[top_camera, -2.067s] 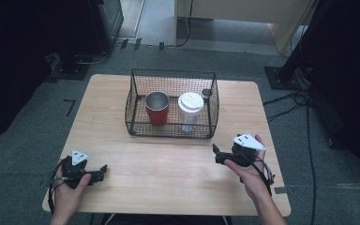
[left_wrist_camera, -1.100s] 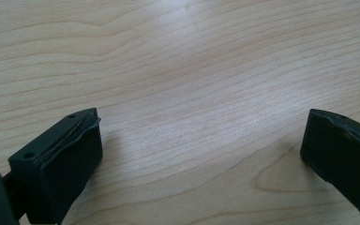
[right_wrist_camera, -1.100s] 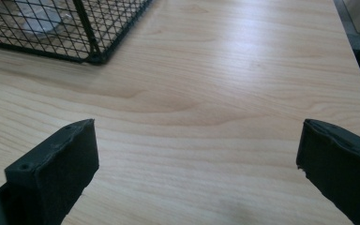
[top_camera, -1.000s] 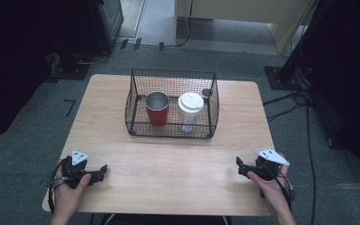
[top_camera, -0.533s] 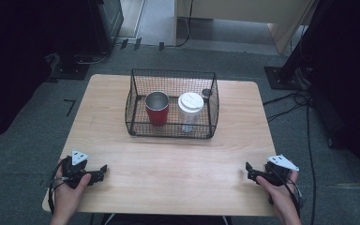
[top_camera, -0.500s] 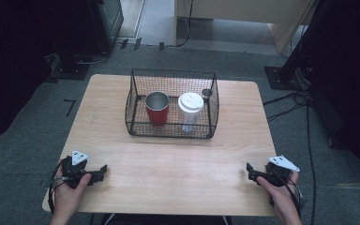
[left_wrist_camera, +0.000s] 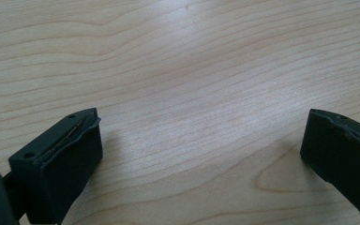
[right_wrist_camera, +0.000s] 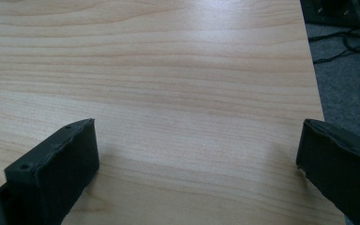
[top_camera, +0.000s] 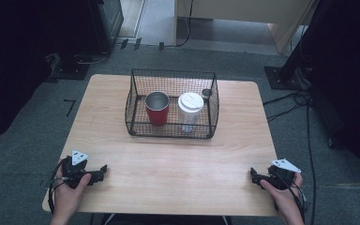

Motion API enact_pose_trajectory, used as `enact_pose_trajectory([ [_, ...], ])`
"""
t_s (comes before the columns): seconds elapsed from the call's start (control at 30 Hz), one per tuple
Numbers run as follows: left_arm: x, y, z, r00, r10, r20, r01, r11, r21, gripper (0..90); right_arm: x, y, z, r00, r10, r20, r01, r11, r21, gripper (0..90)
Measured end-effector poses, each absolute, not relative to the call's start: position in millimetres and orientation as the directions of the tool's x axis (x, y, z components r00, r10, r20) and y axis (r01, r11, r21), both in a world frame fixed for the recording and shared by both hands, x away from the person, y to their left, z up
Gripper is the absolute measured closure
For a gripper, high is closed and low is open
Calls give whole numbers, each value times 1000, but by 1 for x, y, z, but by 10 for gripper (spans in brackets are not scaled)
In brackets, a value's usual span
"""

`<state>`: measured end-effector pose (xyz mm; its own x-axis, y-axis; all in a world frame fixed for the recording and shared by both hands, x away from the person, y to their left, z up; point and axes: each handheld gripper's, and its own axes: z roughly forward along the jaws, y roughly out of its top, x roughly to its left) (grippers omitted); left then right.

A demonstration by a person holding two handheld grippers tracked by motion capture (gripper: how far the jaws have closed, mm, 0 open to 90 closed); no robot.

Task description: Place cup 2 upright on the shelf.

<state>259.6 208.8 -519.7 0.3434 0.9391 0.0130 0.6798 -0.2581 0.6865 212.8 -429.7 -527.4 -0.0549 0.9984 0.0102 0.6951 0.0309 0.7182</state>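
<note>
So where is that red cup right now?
In the high view, the red cup stands upright inside the wire basket, on its left side, beside the white-lidded cup.

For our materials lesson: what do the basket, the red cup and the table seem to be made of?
Basket: thin black wire, probably coated metal, since its walls are an open mesh. Red cup: red outside with a grey, shiny, metal-looking inside, possibly steel. Table: pale wood or wood-look laminate, with matt grain lines showing in both gripper views.

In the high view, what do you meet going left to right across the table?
left gripper → red cup → white-lidded cup, both cups standing inside the wire basket → right gripper.
</note>
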Motion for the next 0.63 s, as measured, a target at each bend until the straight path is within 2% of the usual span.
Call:
enact_pose_trajectory([
  [0.63,259,206,-520,319,948,13,686,-240,687,0,213,-429,-528,-69,997,25,701,31,712,0],
])
